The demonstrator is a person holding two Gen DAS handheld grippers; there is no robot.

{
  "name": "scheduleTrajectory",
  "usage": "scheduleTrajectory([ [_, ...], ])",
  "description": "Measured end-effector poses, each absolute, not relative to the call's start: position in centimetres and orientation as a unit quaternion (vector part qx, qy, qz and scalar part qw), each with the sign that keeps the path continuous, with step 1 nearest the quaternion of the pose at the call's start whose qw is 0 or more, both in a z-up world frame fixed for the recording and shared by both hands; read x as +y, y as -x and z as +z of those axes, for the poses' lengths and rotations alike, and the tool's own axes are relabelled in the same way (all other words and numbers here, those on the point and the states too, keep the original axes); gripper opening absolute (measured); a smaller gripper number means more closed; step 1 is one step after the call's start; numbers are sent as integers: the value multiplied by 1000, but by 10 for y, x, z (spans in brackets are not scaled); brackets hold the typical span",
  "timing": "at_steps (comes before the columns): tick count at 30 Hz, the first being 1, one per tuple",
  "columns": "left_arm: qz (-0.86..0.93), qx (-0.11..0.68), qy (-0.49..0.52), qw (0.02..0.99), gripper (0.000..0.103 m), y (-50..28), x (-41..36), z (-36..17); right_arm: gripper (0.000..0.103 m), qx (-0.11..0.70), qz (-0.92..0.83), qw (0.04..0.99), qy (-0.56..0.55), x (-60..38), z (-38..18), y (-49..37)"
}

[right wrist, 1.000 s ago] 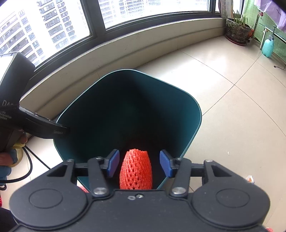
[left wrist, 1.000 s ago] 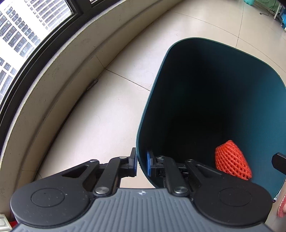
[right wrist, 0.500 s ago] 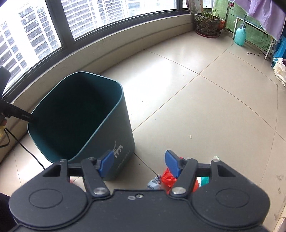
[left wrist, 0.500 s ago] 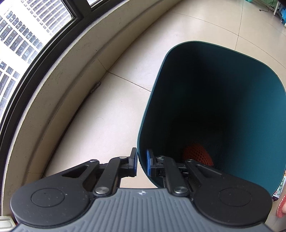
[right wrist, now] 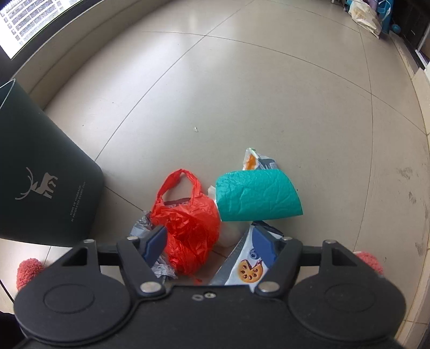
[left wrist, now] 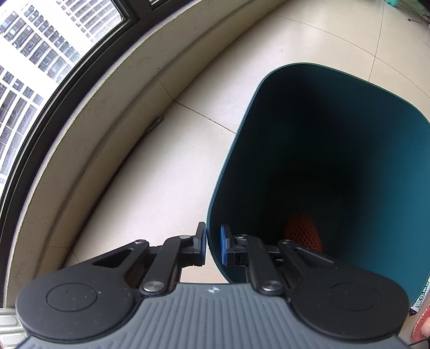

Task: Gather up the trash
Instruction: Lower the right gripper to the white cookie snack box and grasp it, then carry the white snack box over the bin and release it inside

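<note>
My left gripper (left wrist: 213, 245) is shut on the near rim of the dark green trash bin (left wrist: 362, 139), one finger outside, one inside. An orange foam fruit net (left wrist: 303, 233) lies at the bin's bottom. In the right wrist view the bin (right wrist: 40, 188) stands at the left. My right gripper (right wrist: 211, 245) is open and empty above a trash pile on the floor: a red plastic bag (right wrist: 188, 222), a teal padded pouch (right wrist: 255, 196), a white snack wrapper (right wrist: 246, 268), crumpled foil (right wrist: 139, 225) and another wrapper (right wrist: 255, 159) behind.
A curved low wall under the window (left wrist: 88, 112) runs left of the bin. Beige tiled floor (right wrist: 268, 94) stretches beyond the pile. Bags (right wrist: 368, 13) stand at the far right. A small scrap (right wrist: 196, 129) lies on the floor.
My right gripper dropped the orange foam net into the bin, then swung right and down to hover over the trash pile. The left gripper kept its hold on the bin rim.
</note>
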State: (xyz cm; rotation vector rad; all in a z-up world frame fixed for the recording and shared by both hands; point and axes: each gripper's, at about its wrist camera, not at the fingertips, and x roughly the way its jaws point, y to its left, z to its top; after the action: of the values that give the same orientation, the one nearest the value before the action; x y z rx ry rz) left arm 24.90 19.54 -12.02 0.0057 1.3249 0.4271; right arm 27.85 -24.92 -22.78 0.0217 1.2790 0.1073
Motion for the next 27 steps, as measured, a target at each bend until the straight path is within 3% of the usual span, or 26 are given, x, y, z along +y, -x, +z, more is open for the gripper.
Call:
scheduleTrajectory([
  [5, 202, 607, -19, 768, 10, -247, 190, -123, 76, 639, 4, 768, -35, -269, -288, -279],
  [11, 203, 605, -33, 769, 10, -246, 182, -125, 75, 663, -55, 742, -84, -283, -331, -279],
  [17, 199, 605, -30, 771, 10, -246, 182, -125, 60, 675, -73, 726, -115, -285, -353, -270],
  [27, 196, 602, -33, 774, 10, -247, 179, -125, 37, 667, -77, 735, -97, -282, -329, -265],
])
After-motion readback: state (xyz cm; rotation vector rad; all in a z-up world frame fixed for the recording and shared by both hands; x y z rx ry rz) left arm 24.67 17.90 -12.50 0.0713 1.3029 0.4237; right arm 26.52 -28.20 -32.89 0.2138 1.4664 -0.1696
